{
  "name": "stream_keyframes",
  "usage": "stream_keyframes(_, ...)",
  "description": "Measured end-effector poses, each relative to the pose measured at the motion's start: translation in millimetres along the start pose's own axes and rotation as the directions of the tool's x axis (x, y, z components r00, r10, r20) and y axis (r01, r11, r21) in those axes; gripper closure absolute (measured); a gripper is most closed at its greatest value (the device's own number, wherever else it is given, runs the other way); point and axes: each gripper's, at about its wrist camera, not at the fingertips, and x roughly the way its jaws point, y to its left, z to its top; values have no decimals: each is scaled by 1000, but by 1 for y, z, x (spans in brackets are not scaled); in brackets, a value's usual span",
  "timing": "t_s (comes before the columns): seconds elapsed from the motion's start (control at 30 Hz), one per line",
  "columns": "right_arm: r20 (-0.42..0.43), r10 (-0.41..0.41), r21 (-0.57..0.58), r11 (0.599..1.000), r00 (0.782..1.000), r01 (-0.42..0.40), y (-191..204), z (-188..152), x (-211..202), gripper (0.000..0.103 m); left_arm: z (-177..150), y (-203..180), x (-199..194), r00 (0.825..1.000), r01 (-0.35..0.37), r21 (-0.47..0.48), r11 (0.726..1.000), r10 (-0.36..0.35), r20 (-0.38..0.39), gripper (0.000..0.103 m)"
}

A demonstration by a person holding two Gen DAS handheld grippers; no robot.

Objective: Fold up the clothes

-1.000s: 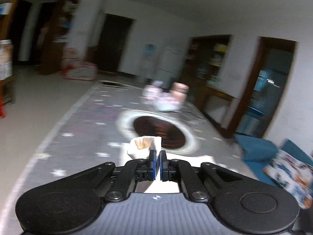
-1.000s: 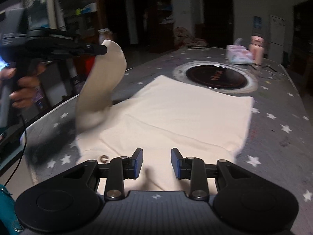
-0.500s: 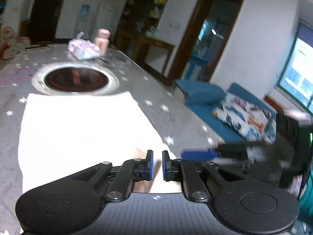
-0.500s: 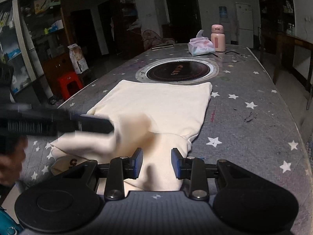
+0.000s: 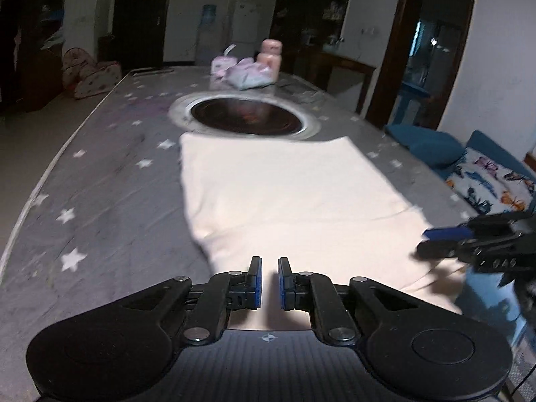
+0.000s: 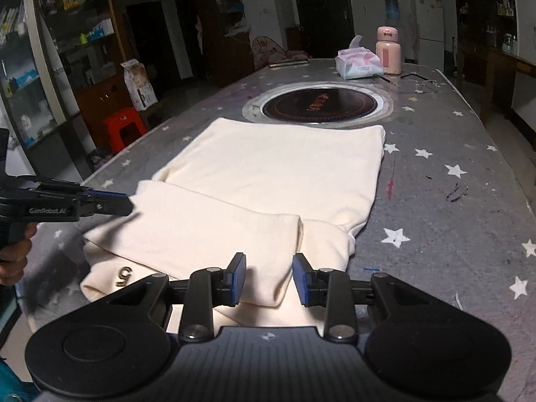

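The left gripper (image 5: 269,279), jaws slightly apart, has released the sleeve now lying folded across the cream garment (image 6: 284,171); right gripper (image 6: 269,279) apart, empty.

sleeve (image 6: 201,227): was lifted high in left gripper (image 5: 269,279), now lies folded flat across cream garment (image 6: 284,167) | left gripper: jaws let go the cloth, a small gap now, nothing between; sits lower, at left edge of right wrist view | garment: sharp, not blurred

"GenRobot.AI" on the left hand-held gripper (image 6: 129,202) — "G" emblem on the cream garment (image 6: 124,275)
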Motion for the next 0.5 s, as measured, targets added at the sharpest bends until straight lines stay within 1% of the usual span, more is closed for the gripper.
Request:
stream_keyframes(0.07, -12, -7, 3, 1000, 1000, 7, 0, -1, 2, 82, -5, 2, 2, 1000, -15, 10, 1000, 15, -11, 92)
stream_keyframes(0.1, -17, -14, 1, 1000, 1000, 14, 1, -1, 1, 90, -5, 3, 1, 1000, -19, 19, 1000, 19, -11, 92)
stream_keyframes(0.13, -21, -22, -2, 1000, 1000, 22, 1, -1, 0, 91, -4, 3, -1, 1000, -23, 28, 999, 23, -9, 92)
stream_keyframes(0.27, -45, -49, -24, 999, 998, 48, 4, 1, -3, 92, 3, 9, -5, 1000, -16, 41, 999, 16, 0, 92)
stream_keyframes(0.33, -40, -67, -39, 997, 997, 65, 6, 4, -5, 87, 10, 9, -2, 1000, -6, 46, 999, 6, 13, 92)
stream_keyframes(0.37, -37, -75, -47, 996, 996, 73, 6, 5, -5, 86, 13, 8, -1, 1000, 0, 51, 999, -1, 19, 92)
stream_keyframes(0.5, 26, -83, -74, 994, 996, 85, 12, 14, -9, 86, 25, 3, 9, 1000, 7, 61, 998, -9, 25, 92)
